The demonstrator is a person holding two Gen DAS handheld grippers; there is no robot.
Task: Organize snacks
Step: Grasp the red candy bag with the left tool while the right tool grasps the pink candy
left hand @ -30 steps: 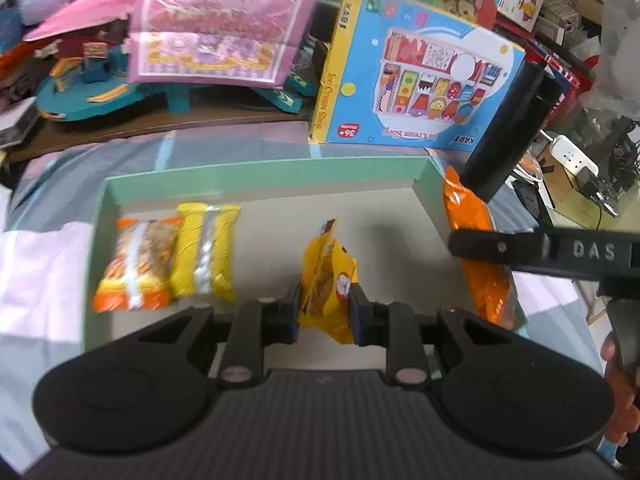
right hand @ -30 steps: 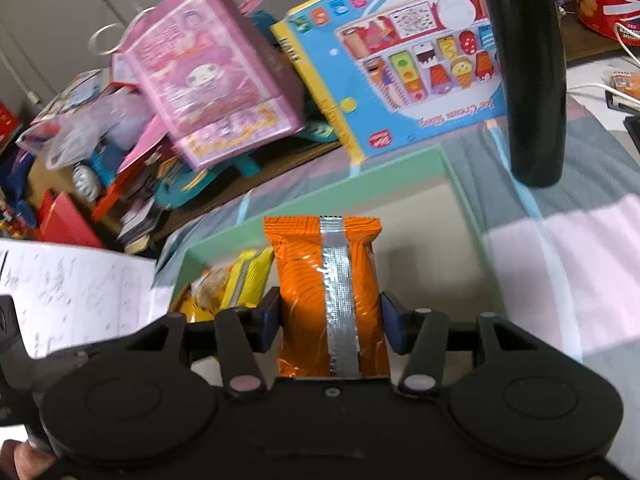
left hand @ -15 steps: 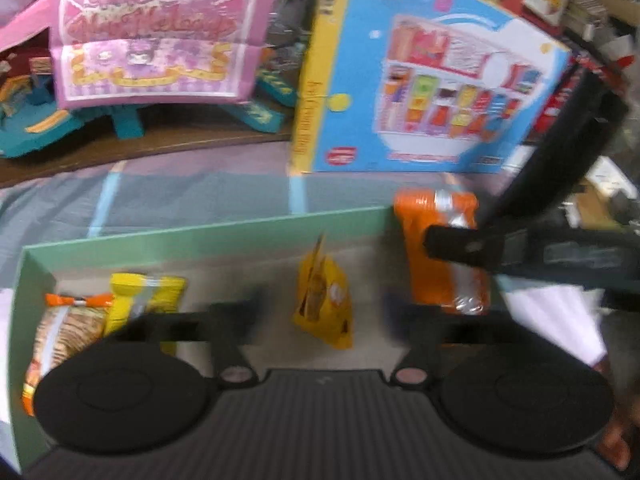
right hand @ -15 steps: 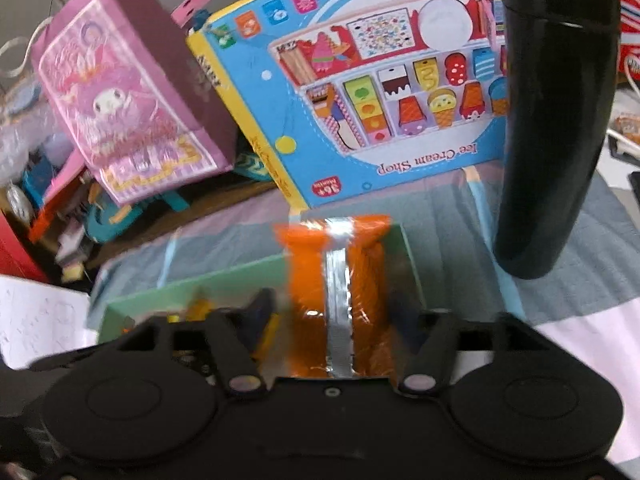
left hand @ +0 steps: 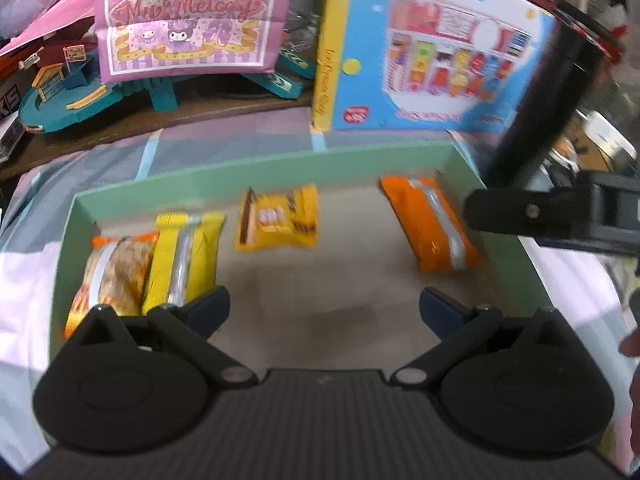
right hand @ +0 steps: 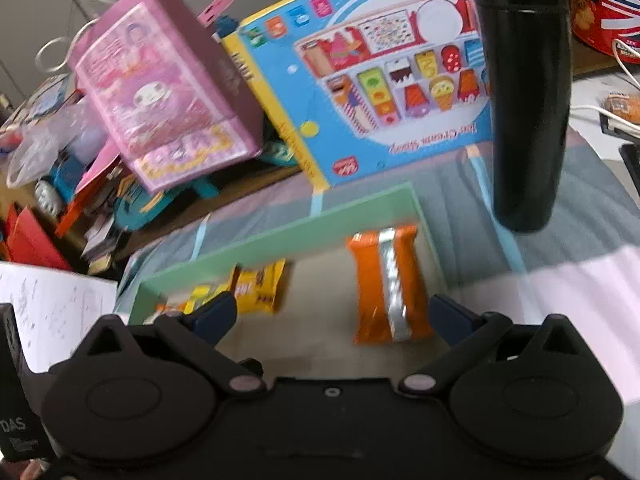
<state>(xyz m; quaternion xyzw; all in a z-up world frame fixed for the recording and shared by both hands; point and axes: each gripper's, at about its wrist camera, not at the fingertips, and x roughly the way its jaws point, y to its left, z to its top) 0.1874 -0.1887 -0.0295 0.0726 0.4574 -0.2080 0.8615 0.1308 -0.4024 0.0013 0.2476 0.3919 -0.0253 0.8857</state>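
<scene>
Both packs look released, so the step in hand is to draw each gripper straight back without brushing them. In the tray (left hand: 192, 190), from left: two packs against the left wall, the yellow pack (left hand: 278, 222) mid-back, the orange pack (left hand: 430, 228) by the right wall. The left gripper (left hand: 324, 308) and right gripper (right hand: 334, 314) have just opened wide and stand empty; each pack lies ahead of its fingertips, untouched.
</scene>
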